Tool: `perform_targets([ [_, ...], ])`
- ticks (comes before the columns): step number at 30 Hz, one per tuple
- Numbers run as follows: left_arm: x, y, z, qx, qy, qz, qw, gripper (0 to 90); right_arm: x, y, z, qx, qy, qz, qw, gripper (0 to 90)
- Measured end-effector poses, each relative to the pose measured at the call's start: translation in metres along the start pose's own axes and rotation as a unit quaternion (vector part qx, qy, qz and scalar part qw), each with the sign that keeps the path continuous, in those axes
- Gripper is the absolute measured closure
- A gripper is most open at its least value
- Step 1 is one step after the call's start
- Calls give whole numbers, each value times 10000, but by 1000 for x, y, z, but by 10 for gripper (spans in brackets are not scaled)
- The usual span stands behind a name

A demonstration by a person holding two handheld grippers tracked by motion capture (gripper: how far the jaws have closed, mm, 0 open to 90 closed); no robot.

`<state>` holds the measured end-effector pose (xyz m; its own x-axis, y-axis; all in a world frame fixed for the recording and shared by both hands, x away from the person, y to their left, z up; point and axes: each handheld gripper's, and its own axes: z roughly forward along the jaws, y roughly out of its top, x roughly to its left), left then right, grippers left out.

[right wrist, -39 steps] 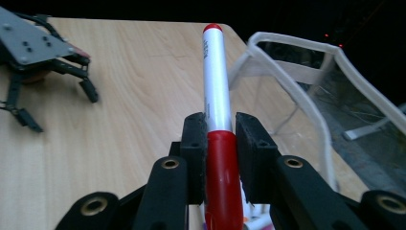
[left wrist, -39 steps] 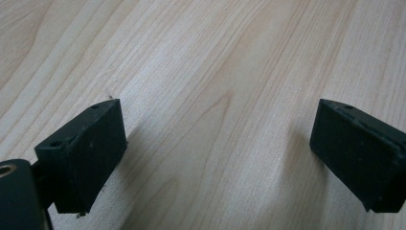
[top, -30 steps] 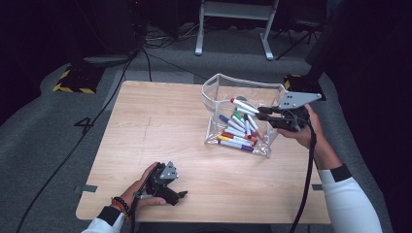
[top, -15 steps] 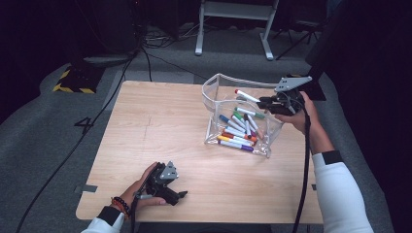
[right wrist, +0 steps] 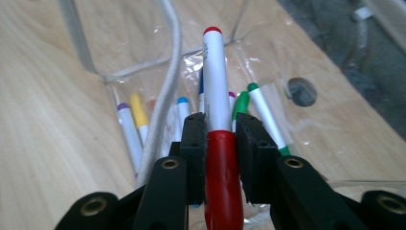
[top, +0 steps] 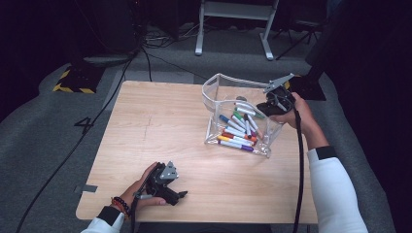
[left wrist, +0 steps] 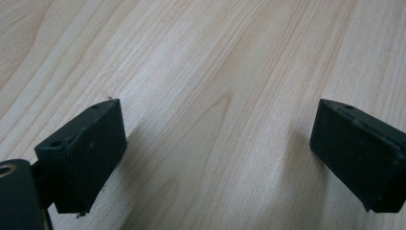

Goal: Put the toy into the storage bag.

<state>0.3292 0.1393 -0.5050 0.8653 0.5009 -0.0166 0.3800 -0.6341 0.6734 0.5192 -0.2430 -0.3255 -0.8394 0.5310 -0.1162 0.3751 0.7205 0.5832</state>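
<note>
A clear plastic pouch (top: 214, 104) stands open on the right half of the wooden table (top: 155, 121), with several coloured markers (top: 237, 136) lying in it. Over its right side a hand holds my right gripper (top: 272, 104). In the right gripper view that gripper (right wrist: 220, 127) is shut on a white marker with a red cap (right wrist: 215, 81), which points over the pouch (right wrist: 143, 72) and the markers (right wrist: 184, 112) inside. My left gripper (top: 174, 188) rests on the table near the front edge. In its own view the left gripper (left wrist: 218, 143) stands open over bare wood.
The table's front edge (top: 194, 222) runs just behind the left hand. On the grey floor beyond the table lie cables (top: 145, 53), the feet of a metal stand (top: 233, 29) and a yellow-and-black striped block (top: 73, 80). Bare wood spreads across the table's left and middle.
The right hand has carried the red-capped marker toward the far right side of the pouch and a little lower. The left gripper has stayed where it was.
</note>
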Motion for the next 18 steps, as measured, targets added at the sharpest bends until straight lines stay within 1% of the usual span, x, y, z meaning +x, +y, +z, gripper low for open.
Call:
perform_targets([
  [2, 0, 0, 0, 1, 0, 2, 10000, 56, 1, 0, 1, 91, 164, -32, 9998, 746],
  [4, 0, 0, 0, -1, -3, 0, 10000, 55, 2, 0, 2, 151, 272, -68, 9995, 746],
  [6, 0, 0, 0, -1, -3, -1, 10000, 55, 4, 0, 2, 227, 443, -102, 9987, 745],
  [9, 0, 0, 0, -1, -4, -2, 10000, 56, 7, 0, 3, 342, 634, -77, 9974, 744],
  [12, 0, 0, 0, -1, -2, -2, 10000, 55, 10, 0, 4, 419, 713, -171, 9964, 739],
  [13, 0, 0, 0, 0, 0, 0, 10000, 56, 11, 0, 4, 448, 707, -209, 9963, 736],
  [15, 0, 0, 0, 0, 0, -1, 10000, 56, 13, 0, 5, 465, 681, -244, 9963, 727],
  [18, 0, 0, 0, 0, -1, 1, 10000, 55, 14, 2, 5, 477, 572, -286, 9968, 700],
])
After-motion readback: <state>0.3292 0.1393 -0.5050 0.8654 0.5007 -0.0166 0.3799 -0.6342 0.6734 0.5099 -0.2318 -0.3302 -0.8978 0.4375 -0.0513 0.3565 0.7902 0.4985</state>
